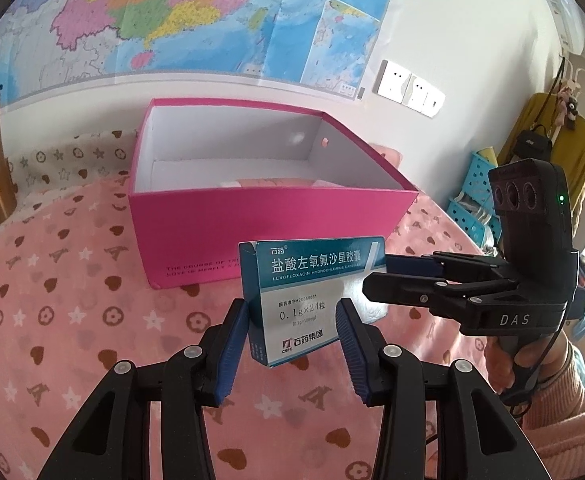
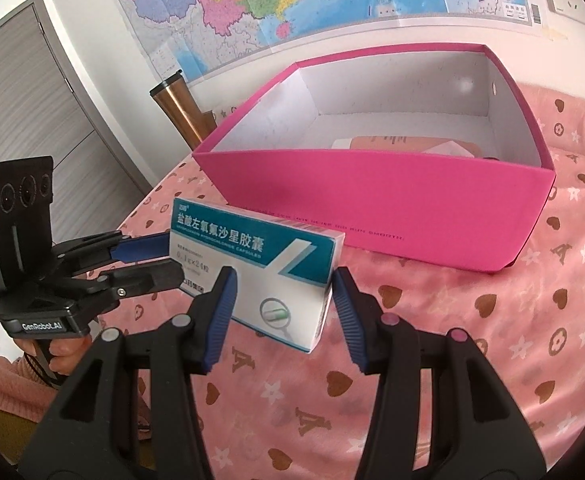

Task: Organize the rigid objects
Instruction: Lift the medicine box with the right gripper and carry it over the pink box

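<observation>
Left wrist view: left gripper (image 1: 296, 322) clamps the teal-and-white cardboard medicine carton (image 1: 312, 300) upright, clear of the pink patterned cloth (image 1: 52, 300).
Right wrist view: right gripper (image 2: 282, 300) also pinches it, seemingly a handover, short of the open magenta cardboard box (image 2: 372, 208).

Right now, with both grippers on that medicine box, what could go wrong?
1. The left gripper and right gripper both clamp the box in the air; pulling against each other could crush the carton.
2. If one lets go, the other holds only an end, so the box may tilt and slip.
3. The bin's near wall stands ahead; a low carry might hit it.
</observation>
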Available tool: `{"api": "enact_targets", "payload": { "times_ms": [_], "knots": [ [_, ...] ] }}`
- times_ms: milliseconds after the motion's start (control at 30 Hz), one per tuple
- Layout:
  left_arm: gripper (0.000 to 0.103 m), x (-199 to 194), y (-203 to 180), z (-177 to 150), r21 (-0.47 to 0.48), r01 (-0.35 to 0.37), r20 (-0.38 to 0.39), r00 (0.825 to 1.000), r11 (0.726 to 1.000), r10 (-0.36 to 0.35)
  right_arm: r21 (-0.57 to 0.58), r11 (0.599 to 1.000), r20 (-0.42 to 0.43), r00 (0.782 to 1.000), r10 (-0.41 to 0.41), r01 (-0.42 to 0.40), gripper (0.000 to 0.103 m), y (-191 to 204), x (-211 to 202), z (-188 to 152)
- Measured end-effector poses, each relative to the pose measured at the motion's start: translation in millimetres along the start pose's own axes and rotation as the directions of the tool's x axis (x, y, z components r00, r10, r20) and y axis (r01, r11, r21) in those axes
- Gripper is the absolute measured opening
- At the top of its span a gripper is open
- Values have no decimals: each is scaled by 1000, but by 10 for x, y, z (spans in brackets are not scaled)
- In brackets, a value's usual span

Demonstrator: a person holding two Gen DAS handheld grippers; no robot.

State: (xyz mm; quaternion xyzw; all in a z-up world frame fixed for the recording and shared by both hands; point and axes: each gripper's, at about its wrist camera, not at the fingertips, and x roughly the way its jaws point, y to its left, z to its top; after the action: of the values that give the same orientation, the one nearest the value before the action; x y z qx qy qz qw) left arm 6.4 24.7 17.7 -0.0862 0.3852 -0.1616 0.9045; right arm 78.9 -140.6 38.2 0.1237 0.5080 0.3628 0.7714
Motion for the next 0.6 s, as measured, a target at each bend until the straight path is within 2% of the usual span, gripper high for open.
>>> {"api": "enact_targets", "payload": {
  "times_ms": [600],
  "knots": [
    [45, -37, -55, 61, 21, -1, 22, 1000, 1000, 1, -10, 1000, 28, 1000, -14, 15, 52, 0, -112, 21]
  ]
}}
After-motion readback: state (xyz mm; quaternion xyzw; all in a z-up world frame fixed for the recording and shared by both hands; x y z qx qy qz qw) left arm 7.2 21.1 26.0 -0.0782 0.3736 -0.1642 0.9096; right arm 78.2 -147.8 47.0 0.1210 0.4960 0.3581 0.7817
